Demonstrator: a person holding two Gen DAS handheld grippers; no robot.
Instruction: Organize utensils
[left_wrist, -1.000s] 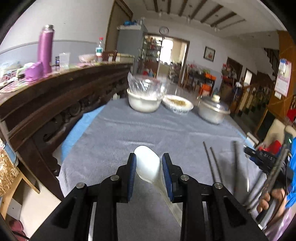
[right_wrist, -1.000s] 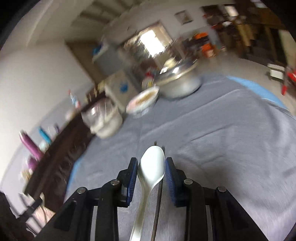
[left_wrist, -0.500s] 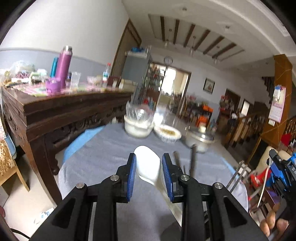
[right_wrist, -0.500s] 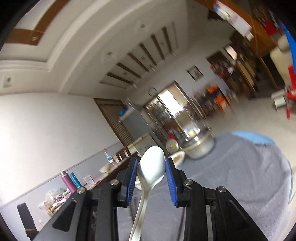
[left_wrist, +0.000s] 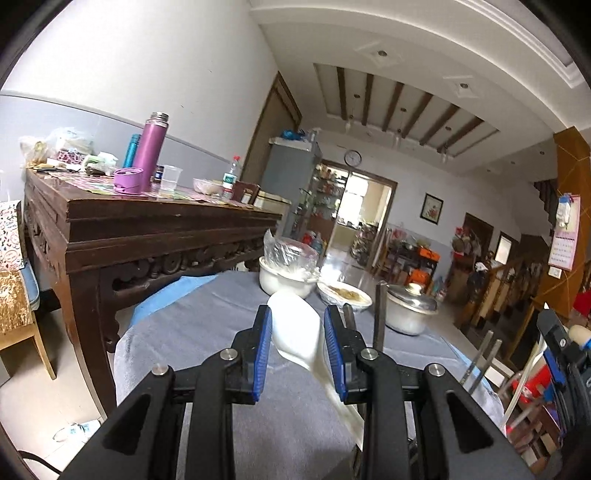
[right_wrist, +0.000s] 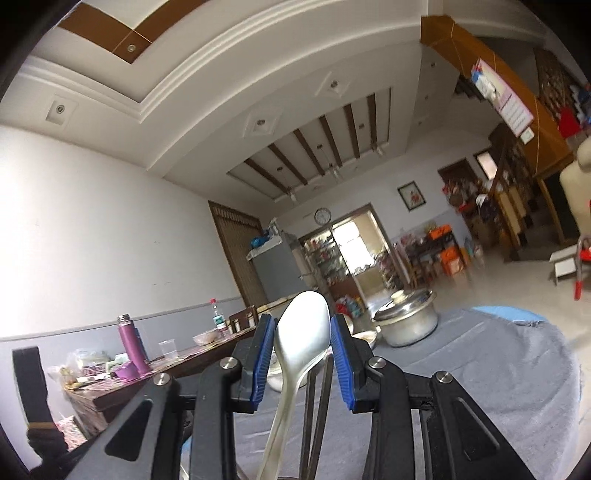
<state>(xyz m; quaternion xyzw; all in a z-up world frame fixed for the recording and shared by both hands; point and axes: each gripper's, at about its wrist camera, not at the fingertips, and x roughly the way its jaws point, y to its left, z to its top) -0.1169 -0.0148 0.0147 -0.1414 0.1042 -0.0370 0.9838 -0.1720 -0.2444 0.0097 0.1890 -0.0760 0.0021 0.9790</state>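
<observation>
Left wrist view, bottom centre: left gripper, black frame, ribbed blue pads, jaws part-way apart with a white glossy plastic spoon between them, bowl forward, handle running down-right under the right finger. Whether the pads press on it, cannot tell. Thin grey metal chopsticks stick up just right of the spoon; more metal sticks at lower right. At the right edge, part of the other black-and-blue gripper.

Right wrist view, bottom centre: right gripper, same build, jaws part-way apart around a matte silver metal spoon, oval bowl up, handle dropping to the bottom edge. Pad contact unclear. Two dark metal chopsticks behind the handle.

Under both: round table with soft grey fuzzy cloth over a blue layer.

Far end of table, mid-frame in left view: white round bowl with crinkled clear plastic wrap over the top; shallow bowl with brownish food; shiny steel pot, lid on.

Left side: dark carved wooden sideboard with a purple metal flask, a clear plastic cup and clutter on top.
</observation>
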